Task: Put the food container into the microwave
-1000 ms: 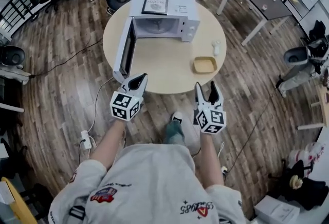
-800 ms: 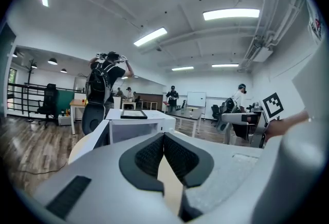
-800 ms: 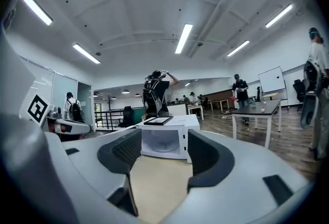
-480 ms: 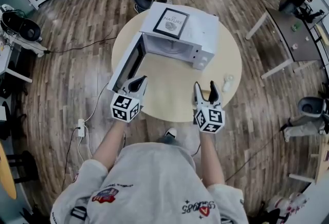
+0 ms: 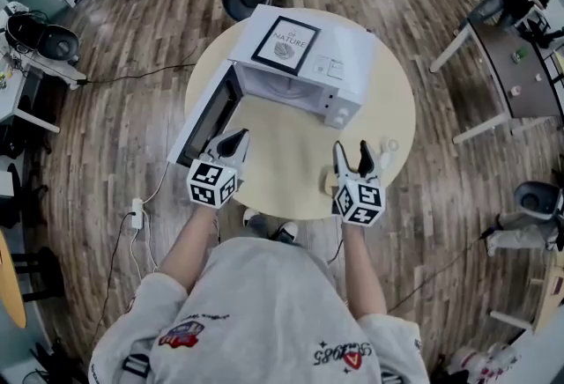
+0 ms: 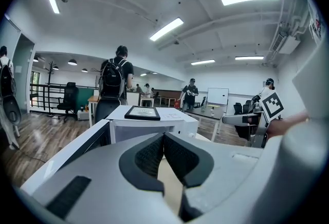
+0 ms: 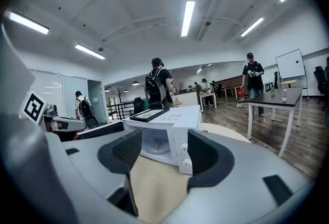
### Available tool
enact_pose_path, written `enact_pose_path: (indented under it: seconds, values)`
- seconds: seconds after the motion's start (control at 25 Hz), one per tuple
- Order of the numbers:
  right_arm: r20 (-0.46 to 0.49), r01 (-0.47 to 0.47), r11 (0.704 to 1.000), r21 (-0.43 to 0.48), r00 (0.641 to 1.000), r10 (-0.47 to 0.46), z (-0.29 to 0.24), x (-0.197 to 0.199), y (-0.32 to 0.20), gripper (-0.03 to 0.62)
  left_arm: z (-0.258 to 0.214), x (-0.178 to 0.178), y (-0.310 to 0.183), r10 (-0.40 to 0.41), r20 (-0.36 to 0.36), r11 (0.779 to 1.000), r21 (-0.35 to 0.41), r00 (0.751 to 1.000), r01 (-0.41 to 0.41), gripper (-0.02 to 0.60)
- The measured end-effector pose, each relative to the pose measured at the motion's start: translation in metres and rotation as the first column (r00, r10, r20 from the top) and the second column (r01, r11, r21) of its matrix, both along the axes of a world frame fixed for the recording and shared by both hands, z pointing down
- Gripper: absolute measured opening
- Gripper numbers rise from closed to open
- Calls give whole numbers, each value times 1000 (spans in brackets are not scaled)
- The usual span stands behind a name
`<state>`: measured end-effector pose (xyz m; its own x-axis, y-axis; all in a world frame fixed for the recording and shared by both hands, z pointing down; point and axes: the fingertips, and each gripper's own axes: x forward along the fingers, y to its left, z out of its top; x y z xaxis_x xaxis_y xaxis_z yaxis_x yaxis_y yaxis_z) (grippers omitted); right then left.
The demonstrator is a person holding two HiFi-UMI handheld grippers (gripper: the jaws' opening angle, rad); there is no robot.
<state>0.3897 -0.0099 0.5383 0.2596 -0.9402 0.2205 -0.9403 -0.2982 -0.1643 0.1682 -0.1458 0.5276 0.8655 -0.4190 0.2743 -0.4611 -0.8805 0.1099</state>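
Locating food container [image 5: 328,182] with difficulty: visible only as a tan sliver, lower centre of head view, just left of right gripper [image 5: 352,153], on table [image 5: 282,153]. Identification judged likely, not certain. A second ago lay in open view well ahead of that gripper; now almost wholly covered by it. Judged to mean approach nearly complete, grasp not yet made. Contents not visible.

Right gripper view: jaws wide apart, nothing between them but bare tabletop, with microwave [image 7: 169,138] beyond. Container absent from that view, so presumably below its sightline. Left gripper [image 5: 232,143]: jaws pressed together, holding nothing, hovering beside open door [image 5: 204,118] at left of table.

Microwave at upper centre of head view, door swung fully open. Cavity, seen from right gripper view: turntable [image 7: 156,147] only, otherwise vacant, ready to receive. Framed picture [image 5: 284,44] lying on top. Small white bottle [image 5: 385,145] right of right gripper, near table edge; minor knock hazard during lift.
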Motion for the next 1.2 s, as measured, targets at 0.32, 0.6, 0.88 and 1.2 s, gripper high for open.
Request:
enact_pose_path:
  seconds: [0.32, 0.6, 0.88, 1.2]
  values:
    - [22, -46, 998, -50, 999, 47, 14, 16, 10, 261, -2, 39, 0, 71, -10, 997, -2, 997, -71, 5]
    - [90, -73, 981, -178, 992, 90, 66, 16, 1, 266, 8, 37, -16, 92, -3, 995, -25, 996, -92, 5]
    - [168, -82, 938, -336, 975, 146, 147, 7, 2, 268, 20, 29, -37, 93, 8, 995, -33, 996, -92, 5]
    - [220, -116, 834, -539, 937, 272, 217, 7, 23, 252, 24, 25, -62, 85, 11, 996, -33, 996, -85, 5]
